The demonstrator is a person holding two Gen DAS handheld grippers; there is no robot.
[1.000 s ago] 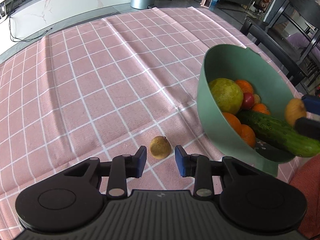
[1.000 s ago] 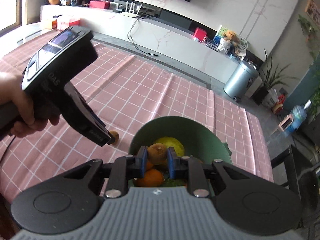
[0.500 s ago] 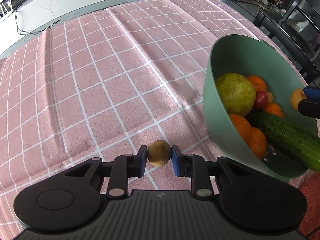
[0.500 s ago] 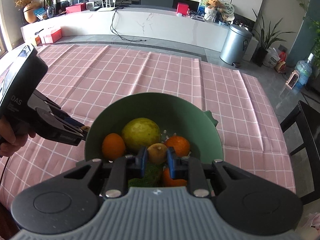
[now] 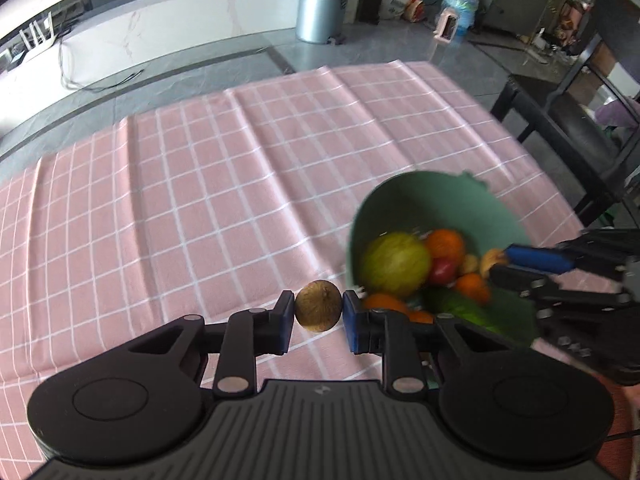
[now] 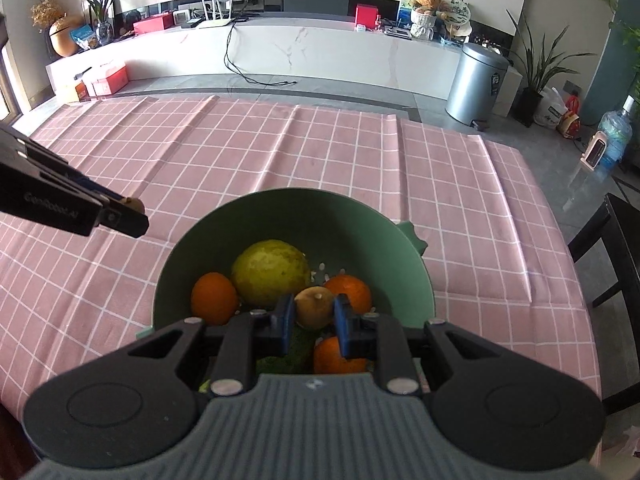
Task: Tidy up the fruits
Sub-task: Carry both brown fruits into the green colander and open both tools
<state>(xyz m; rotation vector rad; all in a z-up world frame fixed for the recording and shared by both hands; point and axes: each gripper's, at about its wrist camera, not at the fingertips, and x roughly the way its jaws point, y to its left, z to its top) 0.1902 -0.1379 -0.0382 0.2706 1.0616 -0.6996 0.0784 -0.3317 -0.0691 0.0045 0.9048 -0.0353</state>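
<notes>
A pink checked tablecloth [image 6: 320, 152] covers the table, with a green bowl [image 6: 416, 280] standing on it.

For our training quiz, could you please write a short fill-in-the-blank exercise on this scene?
1. The left gripper is shut on a small brown ____.
2. The right gripper holds its fruit over the green ____.
3. The cloth is ____ with white lines.

Missing words: fruit; bowl; pink

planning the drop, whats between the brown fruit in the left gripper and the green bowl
Only bare pink checked tablecloth: in the left wrist view, nothing lies between the small brown fruit in the left gripper and the green bowl.
</notes>
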